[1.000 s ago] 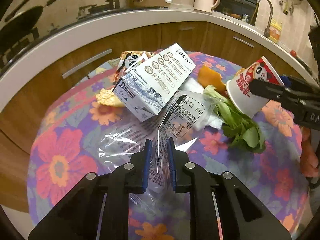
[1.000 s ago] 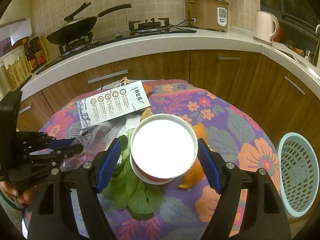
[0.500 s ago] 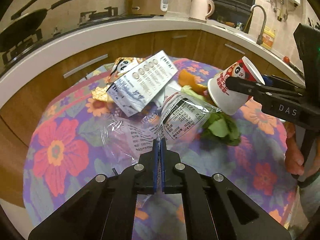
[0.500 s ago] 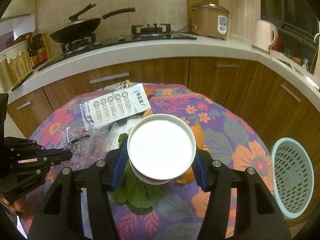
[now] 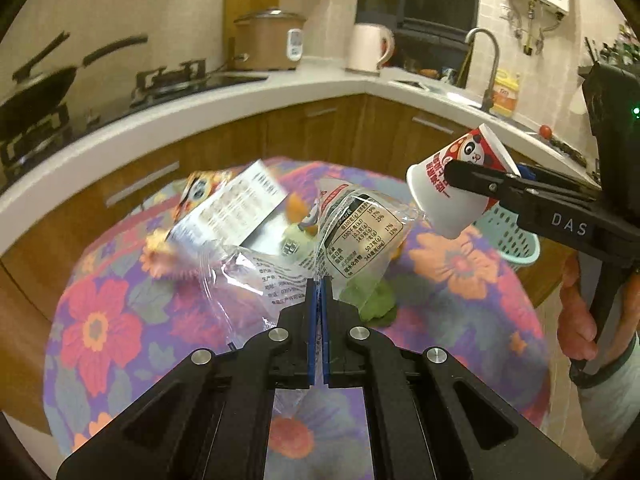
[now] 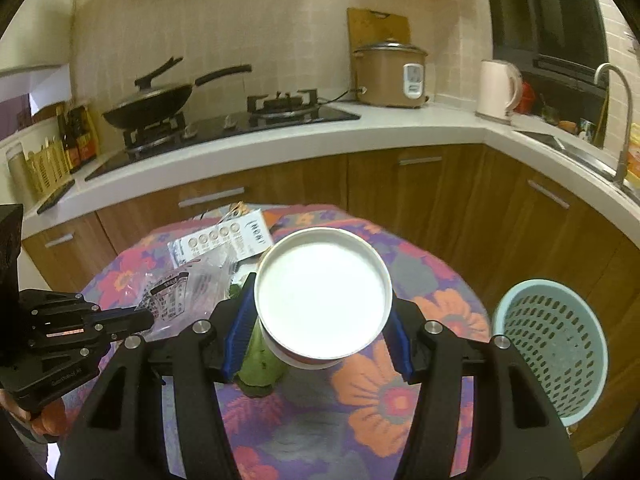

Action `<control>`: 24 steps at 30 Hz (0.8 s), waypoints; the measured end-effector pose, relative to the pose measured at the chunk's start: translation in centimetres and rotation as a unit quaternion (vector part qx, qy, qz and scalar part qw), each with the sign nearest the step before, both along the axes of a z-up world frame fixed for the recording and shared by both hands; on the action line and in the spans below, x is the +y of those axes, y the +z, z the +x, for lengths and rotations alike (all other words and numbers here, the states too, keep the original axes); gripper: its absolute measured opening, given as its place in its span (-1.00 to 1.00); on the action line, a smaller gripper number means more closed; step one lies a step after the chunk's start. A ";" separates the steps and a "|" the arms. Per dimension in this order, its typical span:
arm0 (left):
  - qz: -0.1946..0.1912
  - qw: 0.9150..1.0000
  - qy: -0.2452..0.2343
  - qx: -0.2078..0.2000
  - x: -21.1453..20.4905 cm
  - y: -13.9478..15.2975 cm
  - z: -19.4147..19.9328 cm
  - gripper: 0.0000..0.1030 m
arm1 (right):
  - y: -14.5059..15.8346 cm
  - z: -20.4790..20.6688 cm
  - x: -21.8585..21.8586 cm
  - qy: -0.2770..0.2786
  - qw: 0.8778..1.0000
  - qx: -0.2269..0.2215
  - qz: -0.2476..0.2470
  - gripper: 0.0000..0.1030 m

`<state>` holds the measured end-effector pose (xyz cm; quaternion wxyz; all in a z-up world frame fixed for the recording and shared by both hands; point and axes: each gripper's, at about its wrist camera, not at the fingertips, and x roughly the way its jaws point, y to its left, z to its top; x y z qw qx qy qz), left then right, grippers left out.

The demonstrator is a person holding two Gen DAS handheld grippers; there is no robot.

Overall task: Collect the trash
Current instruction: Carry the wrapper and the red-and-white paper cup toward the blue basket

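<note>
Two tongs are busy at once. The left tongs [image 5: 319,280] are fully closed on the edge of a clear plastic wrapper [image 5: 356,236], which hangs up in front of them above the flowered desk [image 5: 100,328]. The right tongs [image 6: 318,320] stand about half open, and their blue pads [image 6: 236,332] press on both sides of a paper cup [image 6: 323,294] with a panda print; in the left wrist view the cup is tilted and clear of the desk.

I think both pieces are on the way to the light blue basket [image 6: 550,344], which stands on the floor just beyond the desk edge on the right.

What can go wrong: the wrapper is thin and slippery and only a small edge is pinched, so a fast swing may pull it out. Its loose lower part lies near the milk carton [image 5: 236,208] and may drag it. The cup is soft and held only on its sides, so it may be crushed or slip out if the hand tips more.

Other trash remains on the desk: the carton, a snack packet [image 5: 198,192] behind it, green leaves [image 5: 372,300] and an orange peel [image 5: 296,204]. Nothing seems to block the way to the basket, but the two tongs are near each other and could collide if both go there together.
</note>
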<state>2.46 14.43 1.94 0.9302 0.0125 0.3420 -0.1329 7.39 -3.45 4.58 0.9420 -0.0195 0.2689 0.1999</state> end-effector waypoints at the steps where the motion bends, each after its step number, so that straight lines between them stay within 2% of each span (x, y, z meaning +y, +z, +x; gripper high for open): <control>1: 0.000 1.000 -0.003 -0.004 -0.5 0.4 0.0 -1.00 | 0.2 -0.1 -0.6 -0.005 1.000 -0.003 0.002 0.03; 11: -0.015 0.999 -0.040 -0.030 -7.0 2.0 2.7 -1.00 | 1.3 0.5 -8.3 -0.068 0.997 -0.018 0.013 0.03; 18: -0.021 0.997 -0.071 -0.026 -14.7 1.5 6.2 -1.00 | 1.1 2.1 -15.5 -0.121 0.992 -0.019 0.013 0.03; 24: -0.017 0.995 -0.098 -0.013 -21.5 0.5 8.6 -1.00 | -0.3 3.5 -21.9 -0.163 0.986 -0.005 0.016 0.03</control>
